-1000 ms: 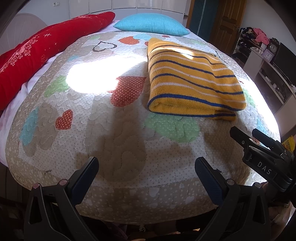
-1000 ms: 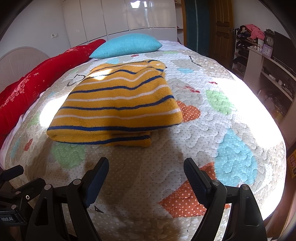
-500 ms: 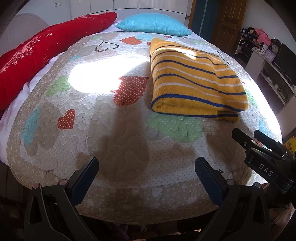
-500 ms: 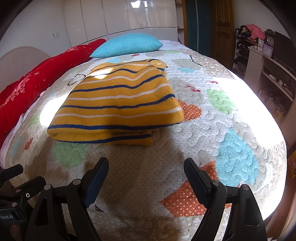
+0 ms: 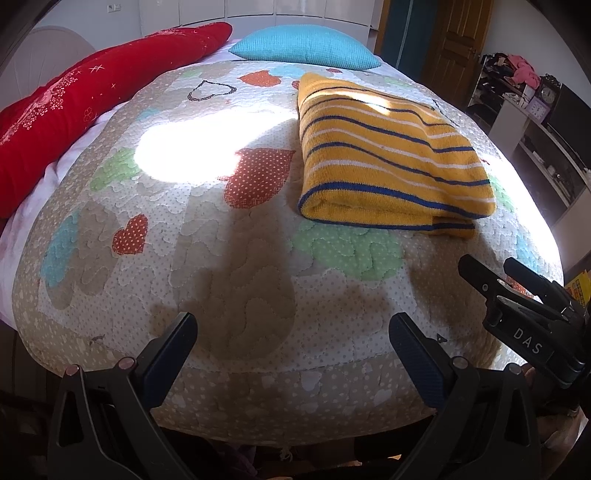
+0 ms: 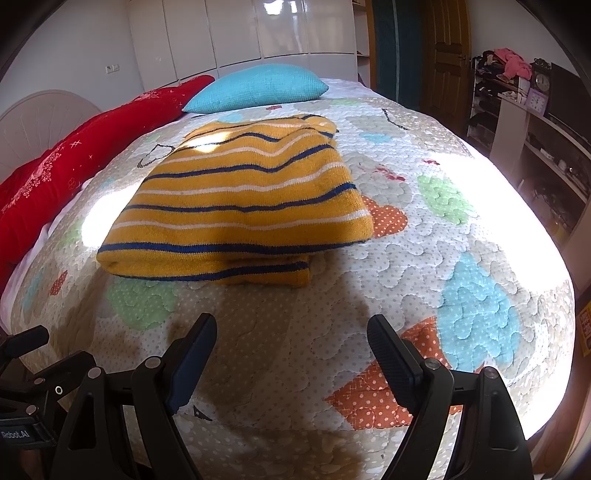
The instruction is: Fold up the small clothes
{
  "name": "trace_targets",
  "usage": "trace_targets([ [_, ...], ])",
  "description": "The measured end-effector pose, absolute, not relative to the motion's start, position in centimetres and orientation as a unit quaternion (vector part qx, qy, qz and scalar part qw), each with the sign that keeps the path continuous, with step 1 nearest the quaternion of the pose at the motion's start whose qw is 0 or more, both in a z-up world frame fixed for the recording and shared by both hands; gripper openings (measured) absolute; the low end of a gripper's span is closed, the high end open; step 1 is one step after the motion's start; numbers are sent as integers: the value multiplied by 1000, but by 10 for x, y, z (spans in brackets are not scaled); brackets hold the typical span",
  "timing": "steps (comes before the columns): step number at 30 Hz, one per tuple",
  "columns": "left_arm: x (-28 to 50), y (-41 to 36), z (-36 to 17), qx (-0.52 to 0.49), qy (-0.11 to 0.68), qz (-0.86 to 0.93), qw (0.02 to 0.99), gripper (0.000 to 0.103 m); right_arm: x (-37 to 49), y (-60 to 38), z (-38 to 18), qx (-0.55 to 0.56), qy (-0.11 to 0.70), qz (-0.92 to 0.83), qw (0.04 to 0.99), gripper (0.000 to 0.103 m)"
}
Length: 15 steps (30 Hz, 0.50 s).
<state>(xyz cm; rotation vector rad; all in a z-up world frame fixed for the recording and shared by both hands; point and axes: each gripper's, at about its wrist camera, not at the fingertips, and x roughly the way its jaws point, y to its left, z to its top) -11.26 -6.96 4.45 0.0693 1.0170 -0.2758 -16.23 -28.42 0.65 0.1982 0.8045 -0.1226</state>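
Note:
A yellow knitted garment with blue and white stripes (image 5: 388, 155) lies folded into a rectangle on the quilted bedspread (image 5: 229, 266), right of centre in the left wrist view. In the right wrist view the same folded garment (image 6: 240, 206) sits ahead and slightly left. My left gripper (image 5: 293, 332) hovers open over the bed's near edge, well short of the garment, with nothing between its fingers. My right gripper (image 6: 291, 332) is also open and empty, a short way in front of the garment's folded edge. The right gripper's body (image 5: 524, 310) shows at the right of the left wrist view.
A red bolster (image 5: 85, 103) runs along the bed's left side and a turquoise pillow (image 5: 306, 46) lies at the head. White wardrobes (image 6: 258, 33) and a wooden door (image 6: 447, 62) stand behind. Shelving with clutter (image 6: 524, 110) lines the right wall.
Both grippers have drawn back a little from the folded garment and stay open. The garment has not moved.

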Motion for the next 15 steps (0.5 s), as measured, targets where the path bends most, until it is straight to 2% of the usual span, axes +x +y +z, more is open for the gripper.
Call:
trace_targets([
  [15, -108, -71, 42, 39, 485, -136, 863, 103, -158, -278, 9, 85, 388, -51, 916, 88],
])
